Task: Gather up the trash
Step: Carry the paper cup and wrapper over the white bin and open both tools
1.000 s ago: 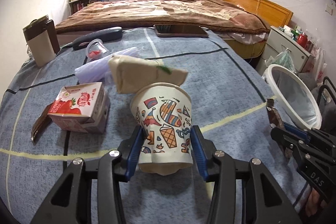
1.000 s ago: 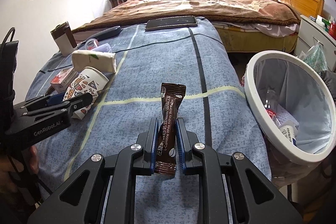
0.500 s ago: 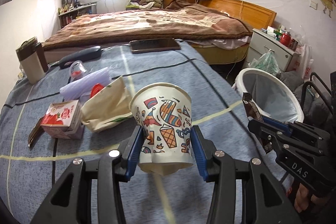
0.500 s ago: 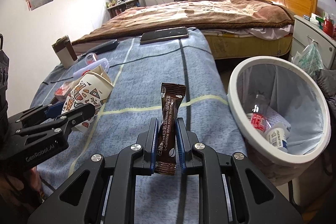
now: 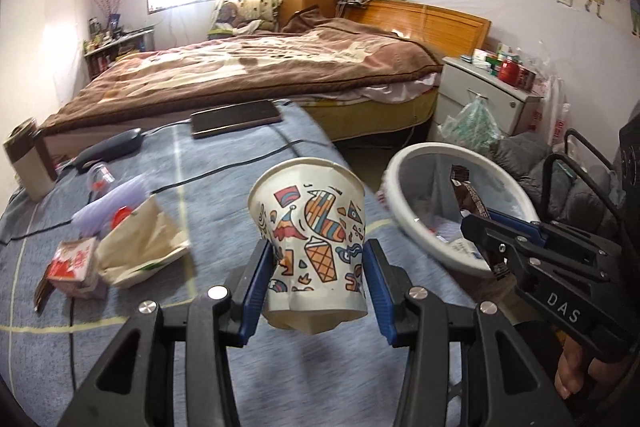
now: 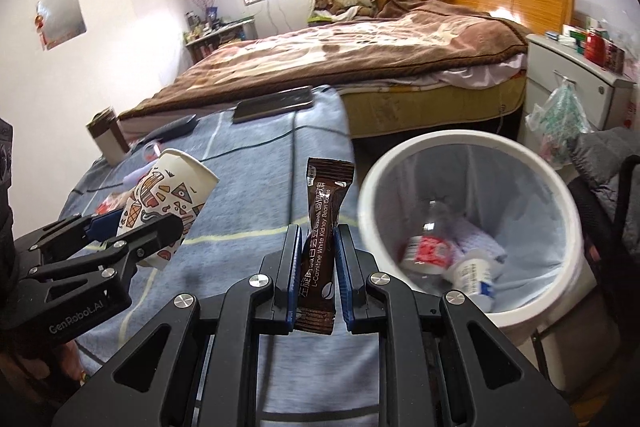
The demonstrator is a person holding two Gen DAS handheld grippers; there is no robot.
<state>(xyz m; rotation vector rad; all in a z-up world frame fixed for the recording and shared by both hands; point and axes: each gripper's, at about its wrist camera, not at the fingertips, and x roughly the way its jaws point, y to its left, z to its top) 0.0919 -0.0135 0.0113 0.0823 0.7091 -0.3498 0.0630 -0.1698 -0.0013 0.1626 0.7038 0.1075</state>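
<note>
- The left gripper (image 5: 318,277) clamps a patterned paper cup (image 5: 312,239), mouth up, above the blue table (image 5: 240,155), left of the white trash bin (image 6: 472,143).
- The right gripper (image 6: 317,267) pinches a brown sachet (image 6: 322,239) upright, just left of the bin's rim.
- Best practice, likely: centre each item above the bin's opening before releasing, so nothing clips the rim.
- More litter lies on the table, farther left of the bin.
</note>
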